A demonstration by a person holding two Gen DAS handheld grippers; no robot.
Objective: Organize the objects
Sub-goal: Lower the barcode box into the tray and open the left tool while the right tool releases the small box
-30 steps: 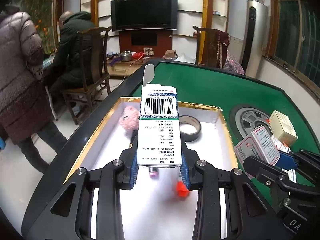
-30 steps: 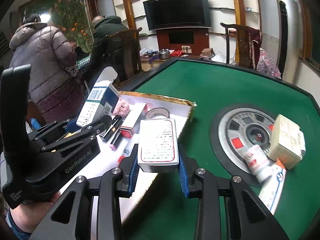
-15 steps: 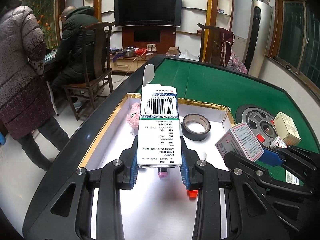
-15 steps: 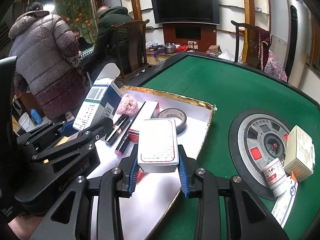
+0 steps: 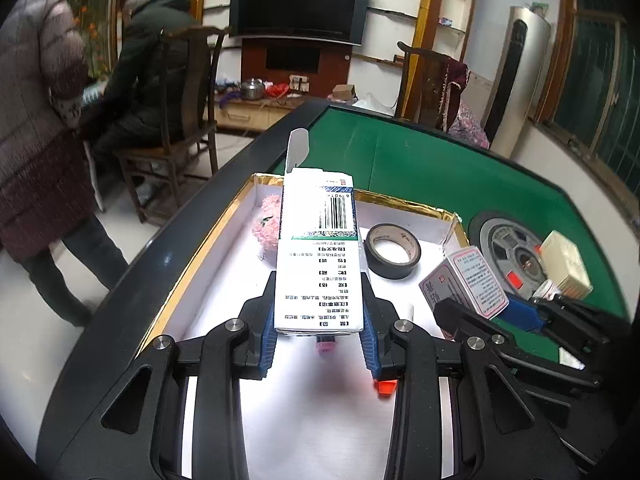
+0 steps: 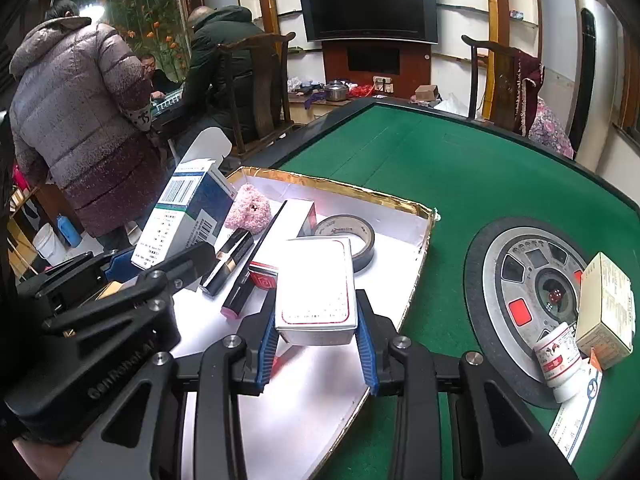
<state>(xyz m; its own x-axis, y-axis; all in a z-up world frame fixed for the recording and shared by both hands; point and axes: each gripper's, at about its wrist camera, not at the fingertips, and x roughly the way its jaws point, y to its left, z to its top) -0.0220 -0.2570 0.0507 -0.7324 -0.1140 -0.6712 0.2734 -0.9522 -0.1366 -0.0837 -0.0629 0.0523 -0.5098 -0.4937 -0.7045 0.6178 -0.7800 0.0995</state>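
Observation:
My left gripper (image 5: 319, 342) is shut on a tall white and blue carton (image 5: 318, 252) with a barcode and an open top flap, held over the white gold-rimmed tray (image 5: 224, 276). The same carton (image 6: 180, 216) and the left gripper (image 6: 116, 264) show at the left of the right wrist view. My right gripper (image 6: 318, 354) is shut on a white tin with a red border (image 6: 316, 286), over the tray's (image 6: 416, 280) near right part. That tin (image 5: 464, 280) appears at the right in the left wrist view.
In the tray lie a pink fluffy toy (image 6: 248, 206), a black tape roll (image 6: 352, 236), lipsticks (image 6: 230, 256) and a red-and-white box (image 6: 280, 236). On the green table (image 6: 460, 168), a round dice console (image 6: 532, 300), a cream box (image 6: 608, 296) and a small jar (image 6: 558, 360). Two people stand beyond the table's left edge.
Both grippers have moved forward over the tray with their boxes still held. The right gripper and its tin have come in from the tray's right edge to above the white floor.

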